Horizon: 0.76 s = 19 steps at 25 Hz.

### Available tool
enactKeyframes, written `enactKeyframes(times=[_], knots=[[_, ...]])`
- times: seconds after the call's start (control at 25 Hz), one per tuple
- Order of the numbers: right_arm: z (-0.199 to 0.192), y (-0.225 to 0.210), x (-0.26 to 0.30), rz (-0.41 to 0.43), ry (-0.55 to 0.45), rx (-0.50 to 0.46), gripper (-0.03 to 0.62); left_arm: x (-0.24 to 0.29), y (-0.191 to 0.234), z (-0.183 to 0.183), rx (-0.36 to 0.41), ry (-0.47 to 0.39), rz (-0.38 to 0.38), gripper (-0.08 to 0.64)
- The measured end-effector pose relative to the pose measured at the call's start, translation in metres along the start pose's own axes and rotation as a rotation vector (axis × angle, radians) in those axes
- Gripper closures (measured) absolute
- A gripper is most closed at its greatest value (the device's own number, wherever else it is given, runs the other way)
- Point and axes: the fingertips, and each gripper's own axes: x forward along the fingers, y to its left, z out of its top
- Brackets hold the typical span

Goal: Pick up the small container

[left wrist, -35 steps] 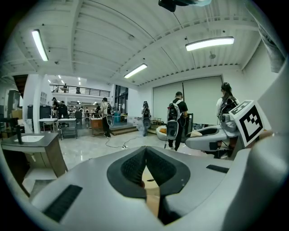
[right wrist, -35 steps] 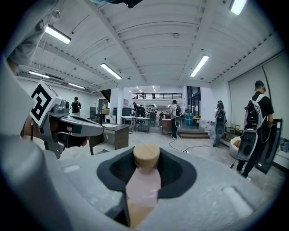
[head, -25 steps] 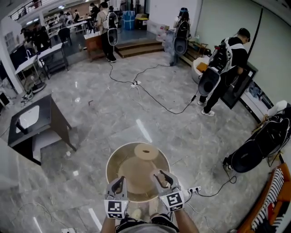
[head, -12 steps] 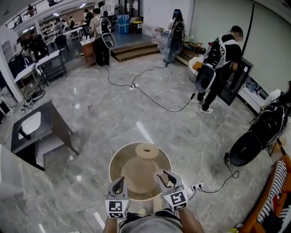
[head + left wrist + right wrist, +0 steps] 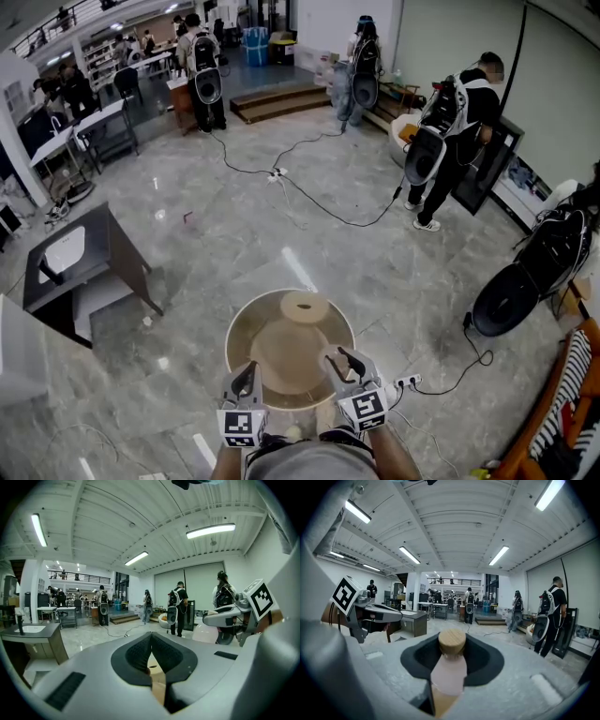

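Bottom of the small container (image 5: 449, 670) is hidden inside my right gripper (image 5: 452, 654); in the head view it's too small to tell. The round table (image 5: 242, 323) has its near rim hidden behind my right gripper and left gripper (image 5: 246, 373).

Glossy grey marbled floor (image 5: 234, 234); matt tan round table (image 5: 246, 328); frosted pink small container (image 5: 449, 672), wood-grain cap (image 5: 452, 642).
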Motion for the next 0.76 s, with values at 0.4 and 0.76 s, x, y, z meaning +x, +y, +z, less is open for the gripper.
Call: enactKeyframes(times=[0.4,0.76], knots=[[0.0015,-0.0028,0.0015,0.004,0.005,-0.005,0.465,0.0056,-0.0008,-0.0001,0.028,0.008,-0.003,0.541],[0.0096,0.0059,0.0053,0.023,0.007,-0.008,0.465,0.0031,0.004,0.0044,0.023,0.006,-0.001,0.541]])
